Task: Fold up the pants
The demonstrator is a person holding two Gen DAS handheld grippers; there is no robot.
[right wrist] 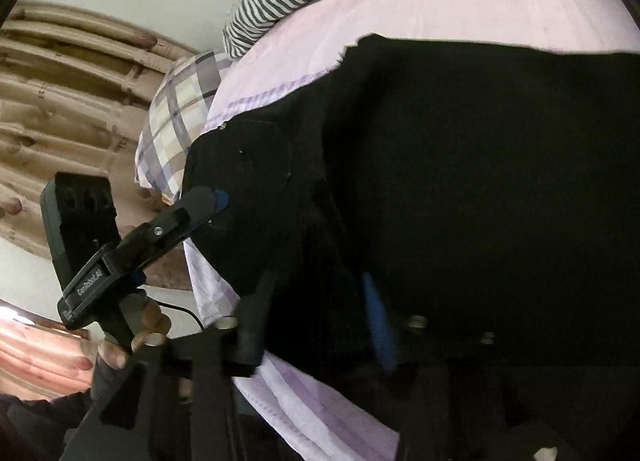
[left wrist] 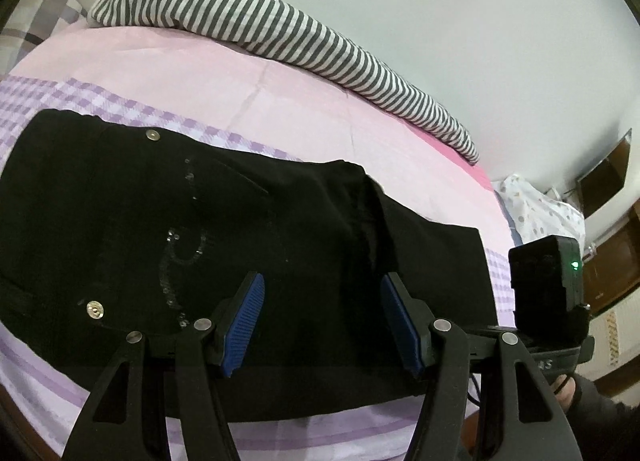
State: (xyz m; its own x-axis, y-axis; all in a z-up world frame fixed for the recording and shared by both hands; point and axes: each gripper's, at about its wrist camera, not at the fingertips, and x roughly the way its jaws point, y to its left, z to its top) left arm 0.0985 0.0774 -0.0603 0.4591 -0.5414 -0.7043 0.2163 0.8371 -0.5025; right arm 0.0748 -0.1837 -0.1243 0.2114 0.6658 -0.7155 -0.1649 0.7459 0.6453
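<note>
Black pants (left wrist: pixel 224 229) with metal buttons and sequins lie on the bed, waist end at the left. They also fill the right wrist view (right wrist: pixel 460 181). My left gripper (left wrist: pixel 322 289) is open, its blue pads just above the near edge of the pants and holding nothing. My right gripper (right wrist: pixel 316 289) is open over the dark cloth near the bed edge, its blue pad (right wrist: pixel 378 325) visible. The left gripper also shows in the right wrist view (right wrist: pixel 208 201), at the waist end of the pants.
The bed has a pink sheet (left wrist: pixel 248 85) and a purple checked cover (left wrist: pixel 92 101). A grey striped blanket (left wrist: pixel 280 29) lies along the far side by the wall. A plaid pillow (right wrist: pixel 180 117) rests against the wooden headboard (right wrist: pixel 60 101). The right gripper's camera block (left wrist: pixel 548 277) is at the right.
</note>
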